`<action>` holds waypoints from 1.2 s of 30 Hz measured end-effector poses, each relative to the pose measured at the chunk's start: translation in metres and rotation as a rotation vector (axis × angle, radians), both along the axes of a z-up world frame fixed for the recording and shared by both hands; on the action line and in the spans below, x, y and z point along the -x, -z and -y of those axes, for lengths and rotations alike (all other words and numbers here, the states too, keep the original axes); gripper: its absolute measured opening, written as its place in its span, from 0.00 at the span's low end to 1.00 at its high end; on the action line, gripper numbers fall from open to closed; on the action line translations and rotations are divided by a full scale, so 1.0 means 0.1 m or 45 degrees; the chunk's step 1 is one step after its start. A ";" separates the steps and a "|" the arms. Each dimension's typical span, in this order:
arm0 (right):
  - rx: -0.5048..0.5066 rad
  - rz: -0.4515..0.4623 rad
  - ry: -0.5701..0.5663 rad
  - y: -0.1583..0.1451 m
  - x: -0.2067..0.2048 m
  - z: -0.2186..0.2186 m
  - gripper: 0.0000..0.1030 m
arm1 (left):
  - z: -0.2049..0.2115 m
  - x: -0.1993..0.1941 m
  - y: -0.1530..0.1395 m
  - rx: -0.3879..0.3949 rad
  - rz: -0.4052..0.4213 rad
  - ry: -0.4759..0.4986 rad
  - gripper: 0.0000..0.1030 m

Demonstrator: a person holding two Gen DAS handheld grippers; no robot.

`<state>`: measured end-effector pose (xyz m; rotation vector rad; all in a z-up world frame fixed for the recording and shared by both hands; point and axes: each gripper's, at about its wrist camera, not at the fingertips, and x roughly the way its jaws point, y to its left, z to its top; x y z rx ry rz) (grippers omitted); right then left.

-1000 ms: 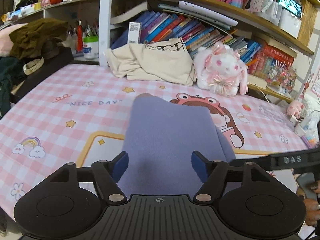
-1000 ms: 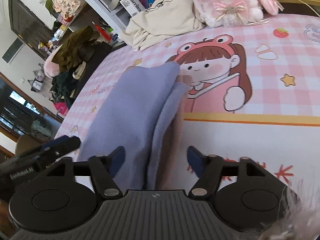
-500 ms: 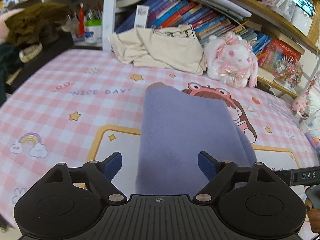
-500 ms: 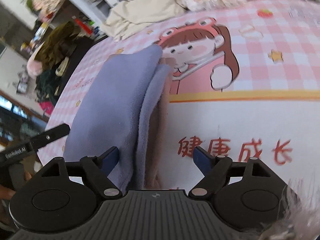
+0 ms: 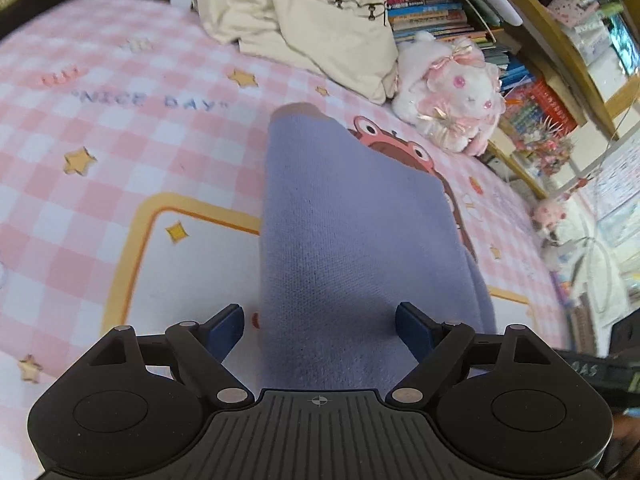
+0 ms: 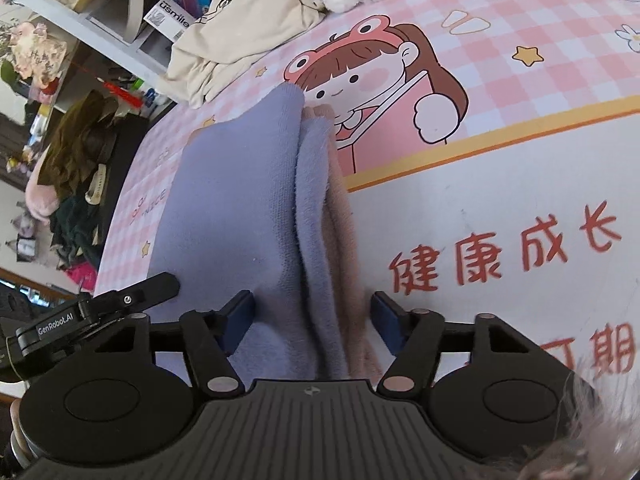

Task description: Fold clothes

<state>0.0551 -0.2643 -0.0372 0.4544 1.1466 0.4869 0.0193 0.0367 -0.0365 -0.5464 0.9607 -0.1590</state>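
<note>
Bare mat (image 5: 120, 152) left of the folded garment (image 5: 352, 240), bare white mat right of it, beige cloth (image 5: 312, 20) and plush (image 5: 452, 92) blocking the far edge, shelves (image 5: 520, 20) behind

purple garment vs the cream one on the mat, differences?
The purple garment lies folded into a long flat strip mid-mat, between both grippers' fingers; the cream garment sits crumpled in a heap against the bookshelf. Purple looks fleecy, cream smoother. Both rest on the pink checked mat.

Left gripper (image 5: 320, 326) dropped closer over lavender garment (image 5: 352, 240), jaws just widened, cloth between, untouched. Right gripper (image 6: 312, 316) rolled; jaws just narrowed around garment's folded edge. Mat lettering at 3 o'clock now in right view
</note>
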 end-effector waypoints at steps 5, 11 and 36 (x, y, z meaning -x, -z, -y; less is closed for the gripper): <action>0.075 0.053 0.029 -0.07 0.08 -0.16 0.50 | -0.02 -0.09 0.08 0.072 -0.017 0.075 0.75; 0.261 0.230 -0.075 -0.27 0.24 -0.47 0.24 | 0.03 -0.11 -0.02 -0.047 0.036 0.169 0.61; 0.019 0.050 0.052 0.03 -0.02 -0.38 0.51 | -0.06 -0.27 0.06 0.018 -0.018 0.190 0.65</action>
